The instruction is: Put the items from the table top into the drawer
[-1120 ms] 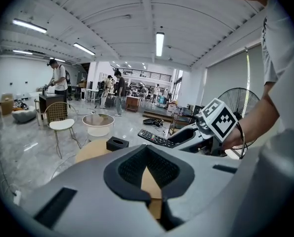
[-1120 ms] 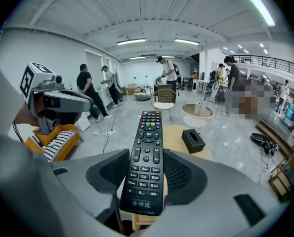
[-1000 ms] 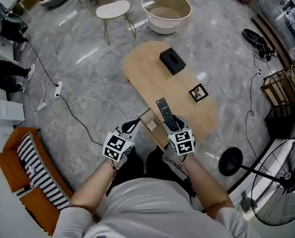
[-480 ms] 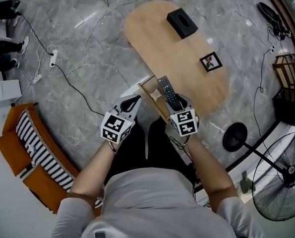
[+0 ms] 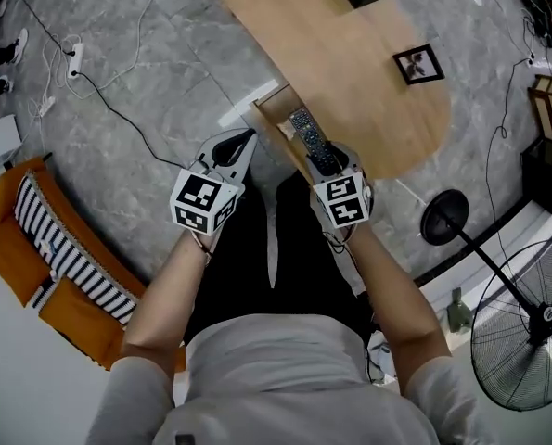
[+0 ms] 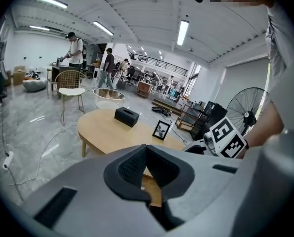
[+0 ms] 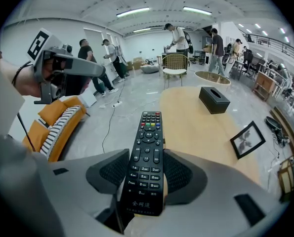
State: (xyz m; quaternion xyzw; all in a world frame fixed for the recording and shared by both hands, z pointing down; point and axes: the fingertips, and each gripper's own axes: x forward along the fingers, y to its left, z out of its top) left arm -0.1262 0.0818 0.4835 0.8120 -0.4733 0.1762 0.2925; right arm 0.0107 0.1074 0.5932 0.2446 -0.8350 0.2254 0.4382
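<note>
A black remote (image 7: 147, 157) with coloured buttons lies between the pads of my right gripper (image 7: 147, 171), which is shut on its lower half. In the head view the remote (image 5: 303, 128) pokes out over the open wooden drawer (image 5: 268, 111) at the near edge of the oval table (image 5: 350, 63). My left gripper (image 5: 235, 148) hangs just left of the drawer, shut and empty, its pads (image 6: 132, 164) meeting at the tips. On the table top stand a black tissue box (image 7: 214, 99) and a small photo frame (image 7: 246, 139), the frame (image 5: 418, 63) farther right.
A standing fan (image 5: 526, 332) and its round base (image 5: 442, 216) are at the right. An orange striped seat (image 5: 53, 258) lies at the left, with cables on the grey floor (image 5: 118, 109). The person's legs (image 5: 266, 248) are right before the drawer. Other people stand far behind.
Both grippers have sunk toward the drawer. The remote's tip, first above the table edge, now hangs over the open drawer. The head view has tipped further down.
</note>
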